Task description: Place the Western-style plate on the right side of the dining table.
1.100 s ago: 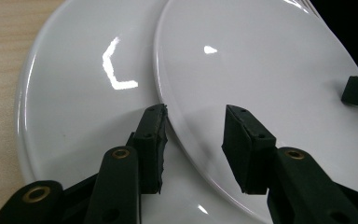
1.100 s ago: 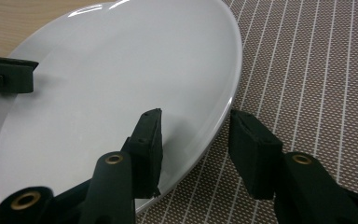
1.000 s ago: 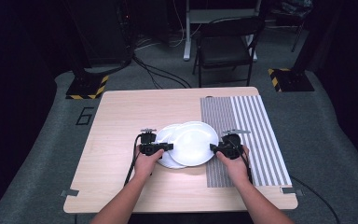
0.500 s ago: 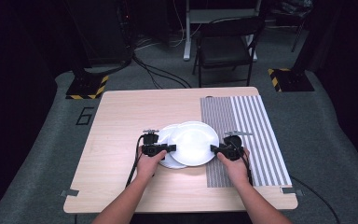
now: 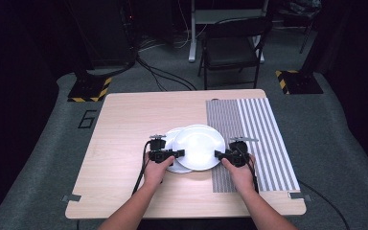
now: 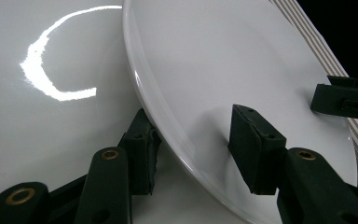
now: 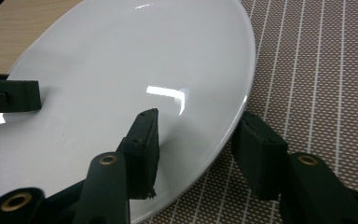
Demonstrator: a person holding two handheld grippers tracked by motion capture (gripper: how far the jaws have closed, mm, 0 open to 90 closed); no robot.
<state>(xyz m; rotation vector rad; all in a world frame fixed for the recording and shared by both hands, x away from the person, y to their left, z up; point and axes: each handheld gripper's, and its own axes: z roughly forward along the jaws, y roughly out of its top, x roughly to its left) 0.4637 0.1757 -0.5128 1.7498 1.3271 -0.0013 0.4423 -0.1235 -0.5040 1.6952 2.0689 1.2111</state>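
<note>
Upper plate (image 5: 199,146) lying on lower plate (image 5: 172,154), overhanging toward striped mat (image 5: 254,139) on tabletop (image 5: 124,124). Left claw (image 5: 178,153) and right claw (image 5: 217,154) straddling opposite rims, plate lying directly between them. Jaws of both have just been opening: pads (image 6: 254,144) standing off rim on each side, gripping nothing. Both hands equally near.

Both grippers black; left gripper (image 5: 159,154), right gripper (image 5: 235,154). Fingers (image 6: 256,149) square-padded, brass rivets. Forearms bare, black cables trailing.
</note>
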